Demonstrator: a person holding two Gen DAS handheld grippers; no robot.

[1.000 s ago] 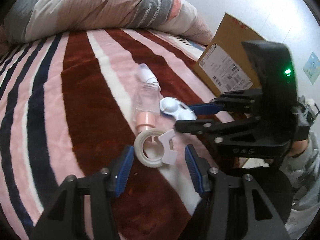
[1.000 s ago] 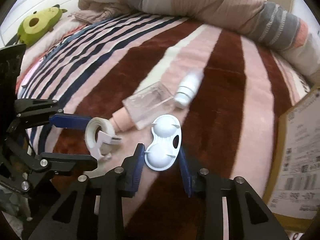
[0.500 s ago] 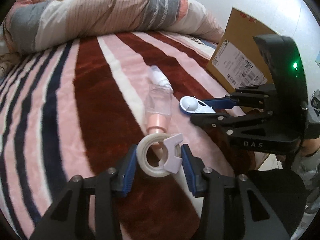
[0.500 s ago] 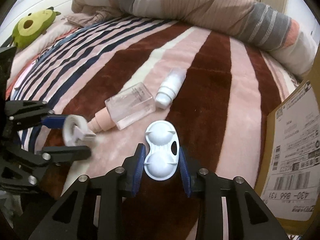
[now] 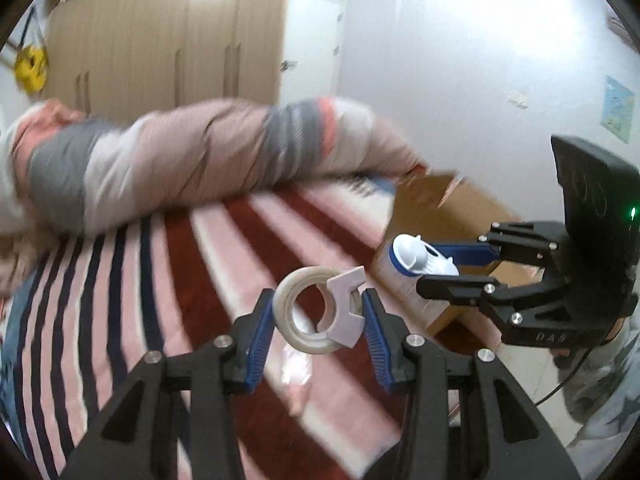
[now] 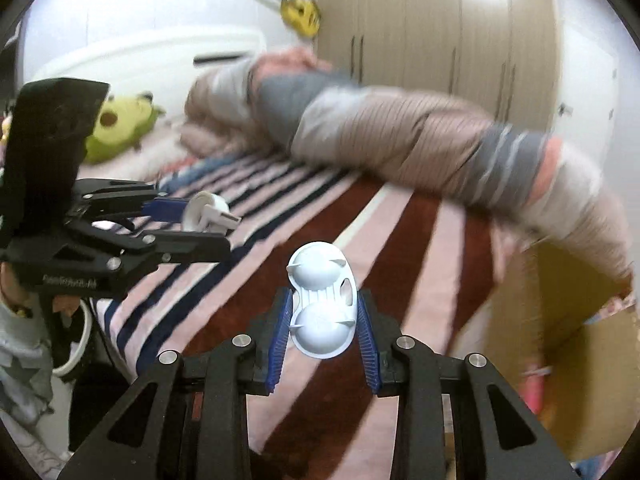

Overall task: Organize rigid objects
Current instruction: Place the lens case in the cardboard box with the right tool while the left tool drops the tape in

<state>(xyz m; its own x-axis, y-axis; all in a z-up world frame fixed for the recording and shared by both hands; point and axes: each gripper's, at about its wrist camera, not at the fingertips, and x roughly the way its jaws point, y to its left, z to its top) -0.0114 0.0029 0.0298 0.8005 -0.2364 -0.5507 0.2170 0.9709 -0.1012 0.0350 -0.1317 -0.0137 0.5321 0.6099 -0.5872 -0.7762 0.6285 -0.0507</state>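
My left gripper (image 5: 319, 312) is shut on a white tape roll with a plastic dispenser tab (image 5: 320, 310) and holds it up above the striped bed. It also shows in the right wrist view (image 6: 206, 210). My right gripper (image 6: 323, 312) is shut on a white two-dome plastic case (image 6: 322, 300), lifted off the blanket; the left wrist view shows it (image 5: 416, 258) over the open cardboard box (image 5: 444, 204). The clear bottle with the pink cap (image 5: 296, 376) lies blurred on the blanket below the tape.
The striped red, pink and navy blanket (image 6: 404, 248) covers the bed. A rolled quilt (image 6: 400, 128) lies along the back. A green plush toy (image 6: 120, 126) sits far left. The cardboard box (image 6: 568, 340) stands at the bed's right side. Wardrobes stand behind.
Both grippers have lifted off the bed and tilted up, carrying the tape roll and the white case. The bottles stay on the blanket. The view is motion blurred.
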